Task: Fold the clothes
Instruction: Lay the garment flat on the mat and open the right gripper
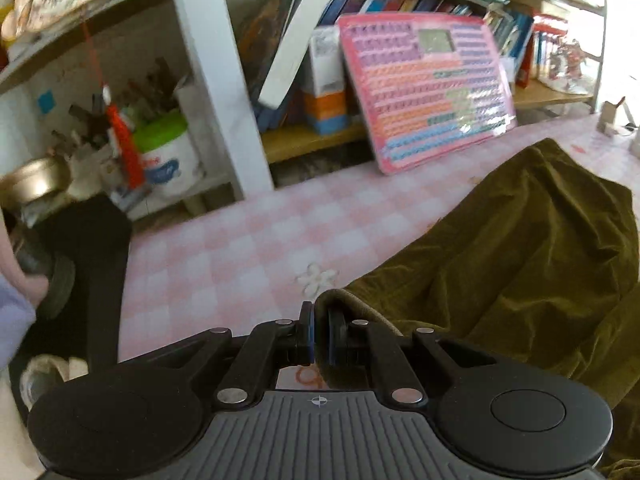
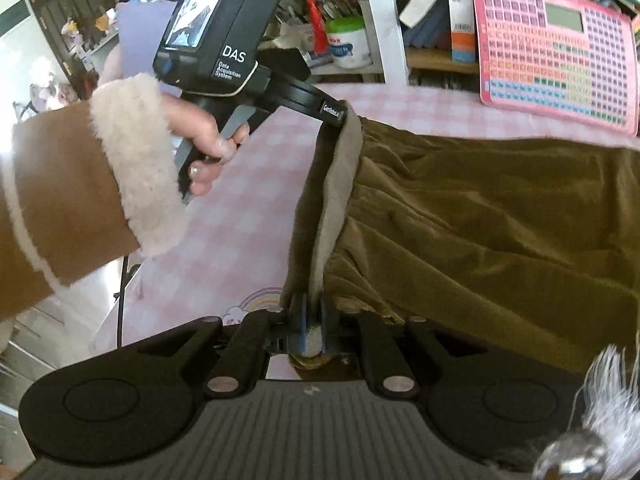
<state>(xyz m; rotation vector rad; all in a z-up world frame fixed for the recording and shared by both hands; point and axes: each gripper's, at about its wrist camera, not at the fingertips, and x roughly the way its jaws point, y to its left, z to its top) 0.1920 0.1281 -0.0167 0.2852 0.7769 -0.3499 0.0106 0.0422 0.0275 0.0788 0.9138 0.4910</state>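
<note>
- Olive corduroy garment [image 2: 480, 208]: waistband edge pinched in both tongs, rest draped over pink checked surface [image 1: 248, 248].
- Left tongs [image 1: 320, 334] closed on one waistband corner; right tongs [image 2: 311, 320] closed on the other, band stretched between.
- Left hand [image 2: 200, 136] grips its tool.
- Pink chart [image 2: 556, 48] leans behind, near the bookshelf [image 1: 312, 136].
- Progress: looks early, garment bunched, no clean fold visible; folding left.

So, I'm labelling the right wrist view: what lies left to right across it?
Person's left hand holding the left gripper → waistband edge → olive corduroy garment → pink chart board.
</note>
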